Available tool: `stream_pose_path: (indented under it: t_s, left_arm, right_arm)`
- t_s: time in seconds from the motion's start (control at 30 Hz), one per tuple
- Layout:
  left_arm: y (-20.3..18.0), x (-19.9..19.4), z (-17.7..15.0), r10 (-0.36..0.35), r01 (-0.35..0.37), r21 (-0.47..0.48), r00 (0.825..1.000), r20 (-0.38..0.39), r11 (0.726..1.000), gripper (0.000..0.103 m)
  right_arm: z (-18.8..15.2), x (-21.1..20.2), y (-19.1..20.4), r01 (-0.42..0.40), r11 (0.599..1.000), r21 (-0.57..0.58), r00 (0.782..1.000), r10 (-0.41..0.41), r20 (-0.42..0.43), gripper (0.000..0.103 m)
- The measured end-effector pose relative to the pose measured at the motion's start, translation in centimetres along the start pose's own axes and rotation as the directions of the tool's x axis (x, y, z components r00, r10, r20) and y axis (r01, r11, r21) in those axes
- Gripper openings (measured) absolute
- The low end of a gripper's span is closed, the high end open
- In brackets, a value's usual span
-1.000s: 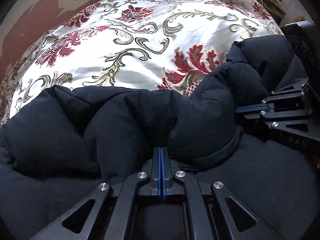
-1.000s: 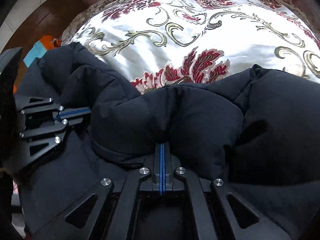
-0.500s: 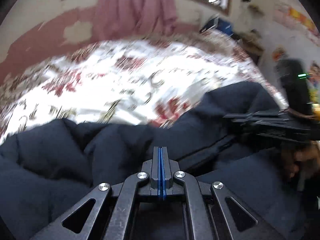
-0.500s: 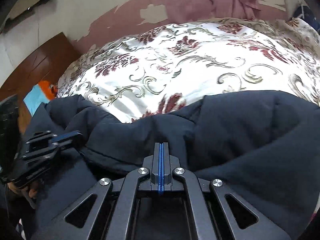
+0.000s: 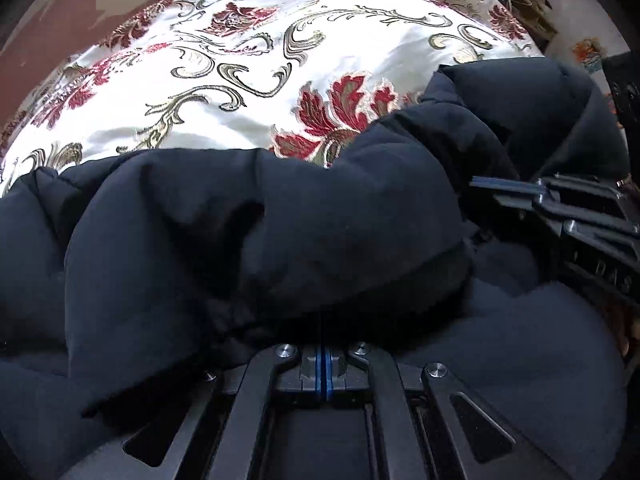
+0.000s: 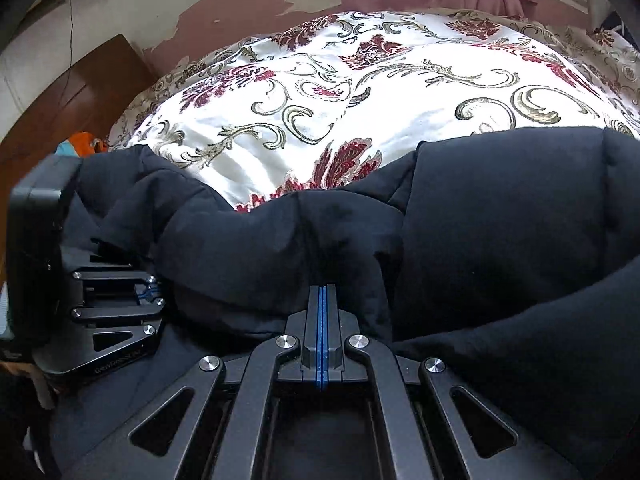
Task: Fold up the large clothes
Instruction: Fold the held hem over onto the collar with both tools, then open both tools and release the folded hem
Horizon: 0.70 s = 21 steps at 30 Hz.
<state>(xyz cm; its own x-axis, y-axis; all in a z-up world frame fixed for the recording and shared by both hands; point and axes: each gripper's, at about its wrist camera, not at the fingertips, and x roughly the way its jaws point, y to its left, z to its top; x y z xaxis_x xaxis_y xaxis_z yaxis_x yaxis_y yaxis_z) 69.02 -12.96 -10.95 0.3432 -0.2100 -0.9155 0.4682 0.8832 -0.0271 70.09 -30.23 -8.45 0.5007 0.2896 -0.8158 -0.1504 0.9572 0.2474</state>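
A bulky dark navy padded jacket lies bunched along the near edge of a bed covered by a glossy cream bedspread with red and gold floral scrolls. The left gripper is clenched with its blue-lined fingers buried in a thick fold of the jacket, apparently pinching the fabric, though the puffed cloth hides the tips. The right gripper is likewise clamped on a fold of the jacket beside it, with a peeling pink wall behind the bed.
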Motion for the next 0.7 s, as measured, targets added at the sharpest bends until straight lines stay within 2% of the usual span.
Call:
stream_pose_path:
  t_s: [0.1, 0.23, 0.37, 0.5, 0.53, 0.6, 0.63, 0.67, 0.7]
  left_arm:
    - [0.2, -0.7, -0.5, -0.028, 0.028, -0.002, 0.999, 0.032, 1.000, 0.004]
    - [0.1, -2.3, -1.3, -0.052, 0.051, 0.011, 0.997, 0.051, 0.999, 0.004]
    - [-0.1, -5.1, -3.0, -0.072, 0.071, 0.010, 0.993, 0.095, 0.997, 0.003]
    - [0.7, -8.8, -5.3, -0.106, 0.113, -0.036, 0.982, 0.157, 0.993, 0.005]
    - [1.2, -9.3, -5.5, -0.109, 0.120, -0.053, 0.979, 0.172, 0.991, 0.008]
    - [1.6, -10.8, -6.4, -0.114, 0.132, -0.079, 0.973, 0.201, 0.988, 0.021]
    - [1.6, -11.7, -7.0, -0.109, 0.131, -0.090, 0.970, 0.219, 0.987, 0.035]
    - [1.5, -12.5, -7.5, -0.098, 0.124, -0.097, 0.967, 0.237, 0.987, 0.056]
    - [1.4, -13.3, -8.1, -0.081, 0.113, -0.108, 0.961, 0.263, 0.988, 0.068]
  right_arm:
    - [-0.2, 0.2, 0.3, 0.015, 1.000, -0.010, 1.000, -0.015, 0.004, 0.000]
    - [-0.4, -0.8, -0.1, -0.028, 1.000, 0.006, 0.999, 0.028, 0.035, 0.000]
    - [-0.9, -1.6, 0.1, -0.042, 0.999, 0.009, 0.998, 0.042, 0.056, 0.000]
    - [-1.2, -3.0, 0.7, -0.012, 1.000, -0.006, 0.996, 0.013, 0.086, 0.004]
    - [-1.3, -3.5, 0.8, -0.006, 1.000, -0.006, 0.996, 0.007, 0.093, 0.005]
    - [-1.4, -4.4, 1.0, 0.000, 1.000, -0.005, 0.995, 0.001, 0.105, 0.010]
    - [-1.5, -4.9, 1.0, 0.002, 1.000, -0.004, 0.994, -0.001, 0.110, 0.019]
    - [-1.7, -5.6, 1.2, 0.005, 1.000, -0.004, 0.993, -0.005, 0.121, 0.032]
    - [-1.9, -6.1, 1.3, 0.009, 1.000, -0.005, 0.992, -0.009, 0.130, 0.039]
